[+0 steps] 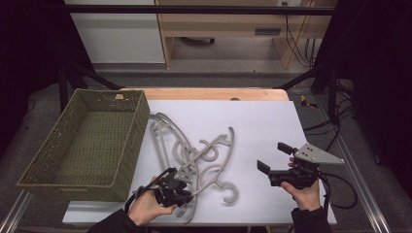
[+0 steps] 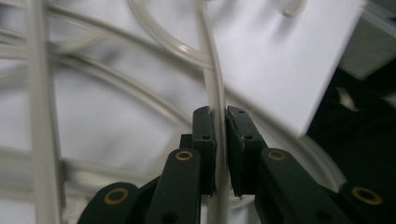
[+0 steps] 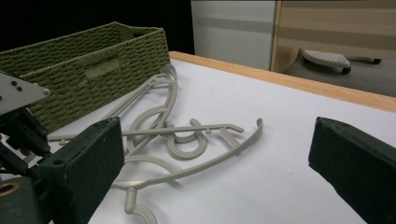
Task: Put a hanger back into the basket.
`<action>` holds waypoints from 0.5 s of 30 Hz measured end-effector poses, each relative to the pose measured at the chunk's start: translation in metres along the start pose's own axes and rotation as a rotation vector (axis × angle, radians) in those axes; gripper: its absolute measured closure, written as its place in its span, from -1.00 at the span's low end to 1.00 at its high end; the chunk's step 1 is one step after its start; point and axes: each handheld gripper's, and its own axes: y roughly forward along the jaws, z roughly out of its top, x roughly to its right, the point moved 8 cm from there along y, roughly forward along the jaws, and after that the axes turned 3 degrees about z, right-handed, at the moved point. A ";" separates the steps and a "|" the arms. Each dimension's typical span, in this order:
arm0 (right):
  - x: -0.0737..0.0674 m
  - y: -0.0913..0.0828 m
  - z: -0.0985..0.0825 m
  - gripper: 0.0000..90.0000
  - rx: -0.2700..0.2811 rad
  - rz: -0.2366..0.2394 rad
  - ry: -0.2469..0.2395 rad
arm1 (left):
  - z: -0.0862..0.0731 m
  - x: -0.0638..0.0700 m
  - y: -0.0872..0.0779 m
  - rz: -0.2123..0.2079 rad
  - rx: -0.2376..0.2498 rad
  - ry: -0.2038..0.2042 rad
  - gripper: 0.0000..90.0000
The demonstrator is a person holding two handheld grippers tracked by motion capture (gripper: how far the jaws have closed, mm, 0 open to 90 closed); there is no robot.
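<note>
Where the heap of grey plastic hangers (image 1: pixel 194 155) lies tangled on the white sheet (image 1: pixel 252 126) covering the counter (image 1: pixel 214 93), the left tongs (image 1: pixel 176 180) sit at its near edge, clamped on one thin bar of a hanger (image 2: pixel 219 116); the left gripper view shows that bar running straight up between the two black pads, which press on it from both sides. The rest of the heap spreads away from those tongs toward the far side of the sheet, with one hook end (image 1: pixel 232 194) curling just to their right. The right tongs (image 1: pixel 273 156) are held well apart from the heap, to its right over bare sheet, their jaws standing wide with nothing between them; in the right gripper view the hangers (image 3: pixel 187 135) lie beyond and between the two dark pads, untouched by them. How many hangers make up the heap cannot be told exactly, since their arms overlap; several, at least three. There is one green woven basket (image 1: pixel 92 141), standing at the left of the counter with its right wall just beside the heap. Two tongs, each in one hand.
</note>
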 end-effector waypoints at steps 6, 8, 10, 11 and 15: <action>0.000 0.000 0.000 -0.92 -0.002 0.002 0.001 | 0.003 0.008 -0.010 0.012 0.031 0.049 0.83; 0.000 0.000 -0.001 -0.92 -0.004 0.005 -0.002 | 0.004 0.010 -0.011 0.010 0.043 0.056 0.83; 0.000 0.000 0.000 -0.92 -0.002 0.002 0.001 | 0.005 0.011 -0.013 0.010 0.053 0.060 0.83; 0.000 0.000 0.000 -0.92 0.000 0.002 0.001 | 0.006 0.011 -0.014 0.011 0.068 0.052 0.83; 0.000 -0.001 0.000 -0.91 0.004 0.004 -0.001 | 0.009 0.009 -0.022 0.019 0.111 0.049 0.83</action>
